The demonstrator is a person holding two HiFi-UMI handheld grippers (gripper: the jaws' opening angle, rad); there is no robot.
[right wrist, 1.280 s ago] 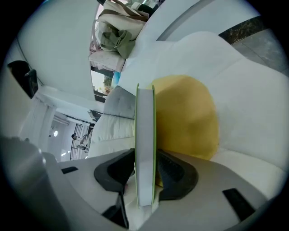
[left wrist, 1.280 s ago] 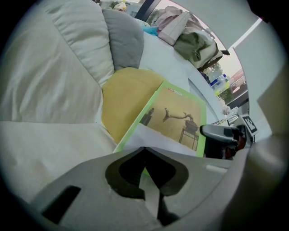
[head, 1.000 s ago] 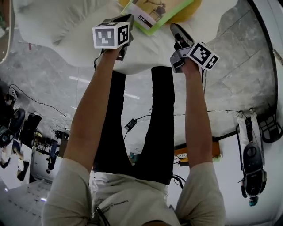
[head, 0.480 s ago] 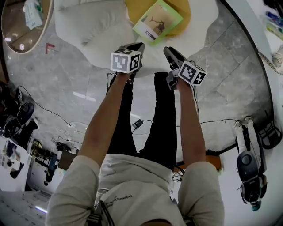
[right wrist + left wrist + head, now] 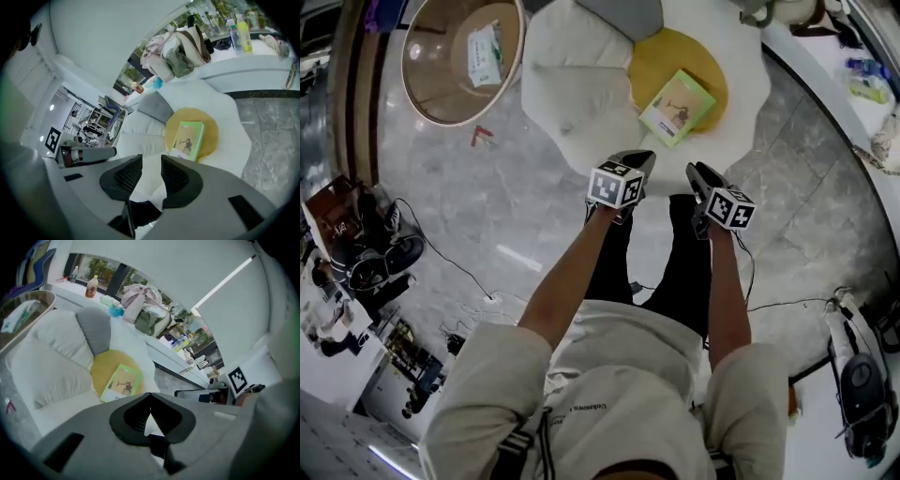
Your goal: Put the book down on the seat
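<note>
the book (image 5: pixel 677 108) lies flat on the yellow cushion (image 5: pixel 654 58) of the seat (image 5: pixel 572 103) — placing looks done. left tongs (image 5: pixel 150 396) closed on nothing, right tongs (image 5: pixel 151 165) apart and empty — no further move seems needed.

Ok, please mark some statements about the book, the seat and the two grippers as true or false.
1. The book lies on the yellow cushion. True.
2. The right gripper holds the book. False: its jaws stand apart with nothing between them.
3. The left gripper has its jaws together at the tips. True.
4. The book lies on the floor. False: it is on the seat, on its cushion.
</note>
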